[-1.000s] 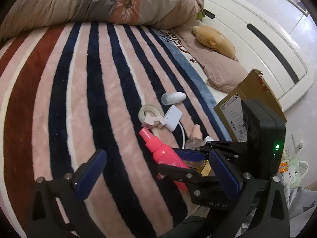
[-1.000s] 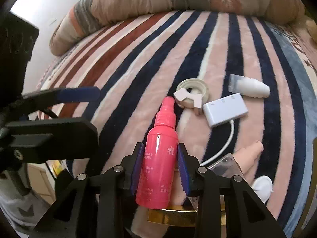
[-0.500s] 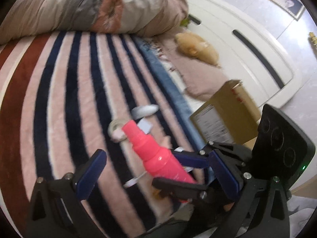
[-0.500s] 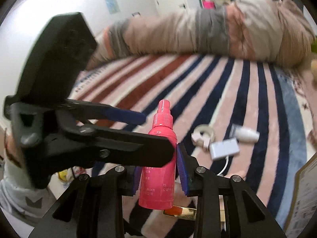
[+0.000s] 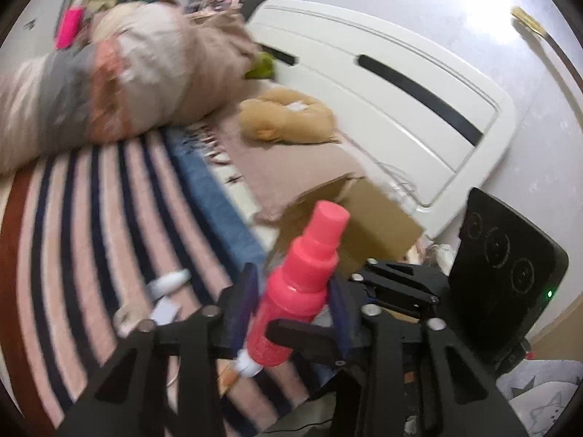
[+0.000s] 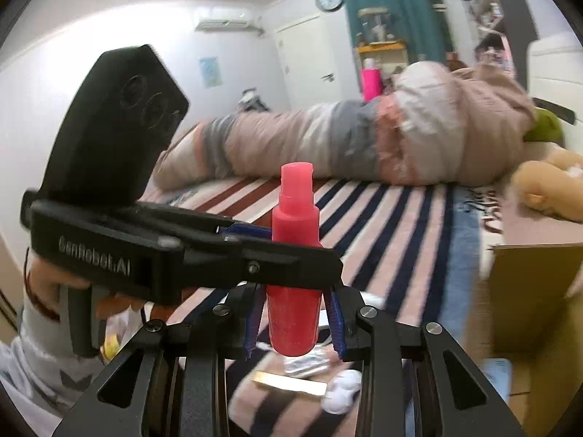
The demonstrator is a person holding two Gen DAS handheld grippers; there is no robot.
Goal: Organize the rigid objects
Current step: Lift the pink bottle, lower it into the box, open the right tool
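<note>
Both my left gripper (image 5: pixel 291 298) and right gripper (image 6: pixel 295 313) are clamped on the pink spray bottle (image 6: pixel 295 255), center frame, above the striped blanket (image 5: pixel 91 218).

Striped bedspread (image 5: pixel 91 225), white headboard (image 5: pixel 393 109), teal curtain (image 6: pixel 386 11), seemingly daylit.

Rolled duvet (image 5: pixel 109 83) motion-blurred, pink bottle (image 6: pixel 294 273) base hidden behind fingers (image 6: pixel 337 322)
</note>
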